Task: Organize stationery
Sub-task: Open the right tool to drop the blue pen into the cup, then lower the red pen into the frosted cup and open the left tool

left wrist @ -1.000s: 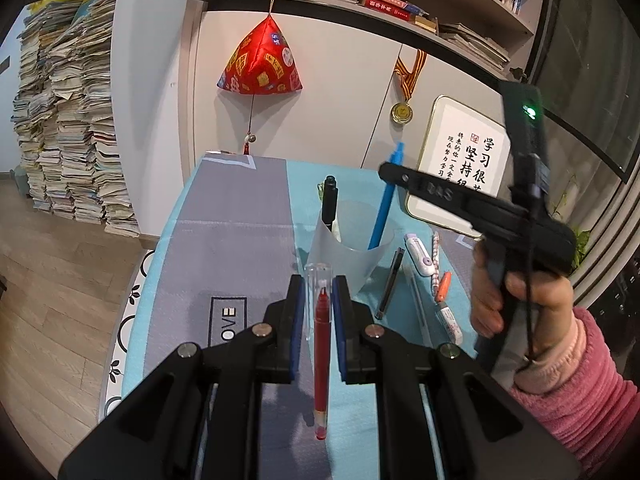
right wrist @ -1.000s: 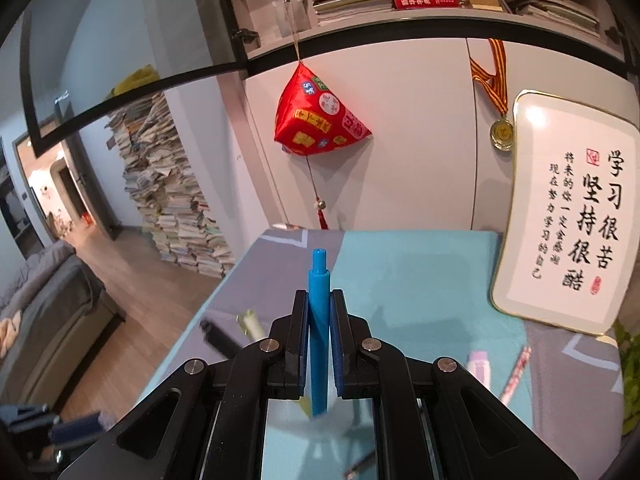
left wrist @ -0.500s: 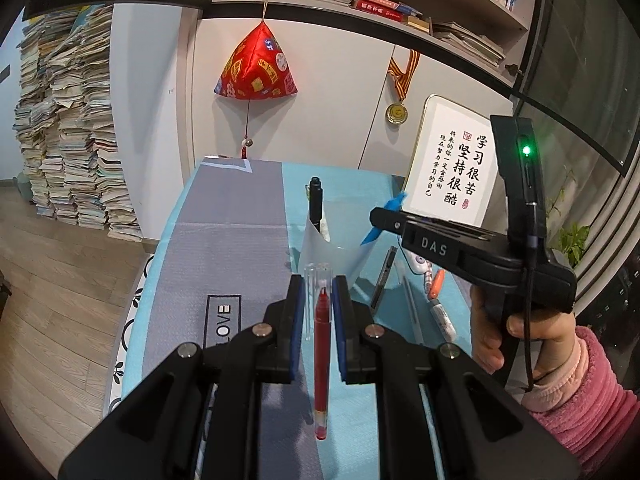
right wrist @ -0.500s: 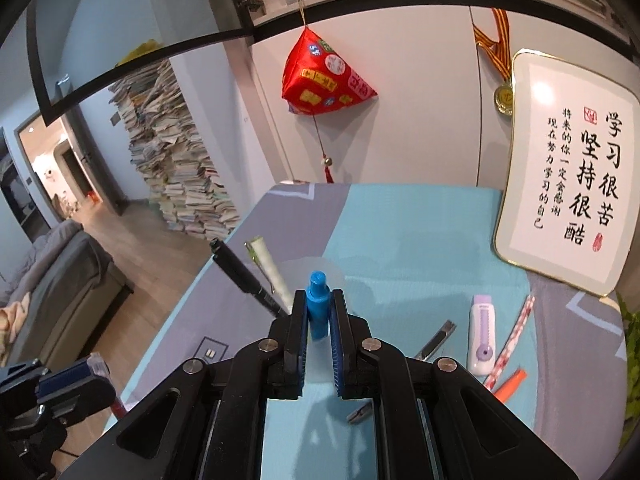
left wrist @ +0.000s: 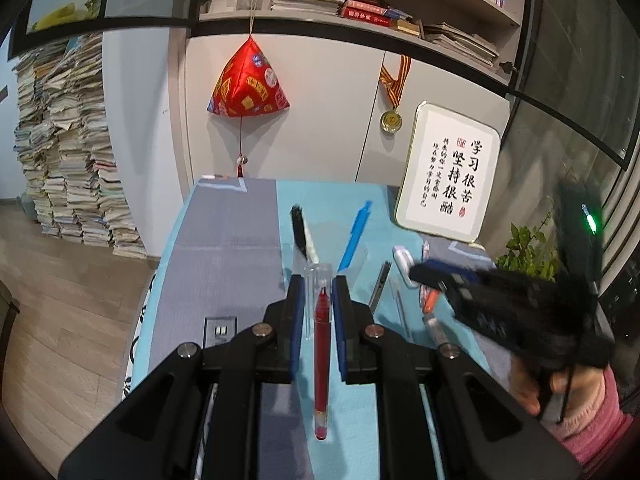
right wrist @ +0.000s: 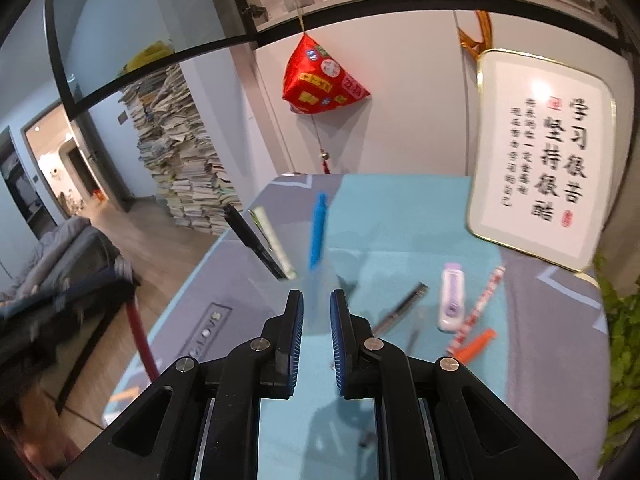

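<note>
Left hand-held gripper (left wrist: 317, 300) clamps a red pen (left wrist: 321, 356); right hand-held gripper (right wrist: 316, 308), narrow and empty, has released the blue pen (right wrist: 317, 236) into the cup.

Home study: bookshelves (left wrist: 400, 8) overhead at twelve o'clock, stacked papers (left wrist: 68, 152) at ten, sofa (right wrist: 60, 256) at nine, framed calligraphy (left wrist: 450, 176) on the desk (left wrist: 224, 240).

Motion blurs the right gripper (left wrist: 424, 276) and framed calligraphy (right wrist: 548, 160)
</note>
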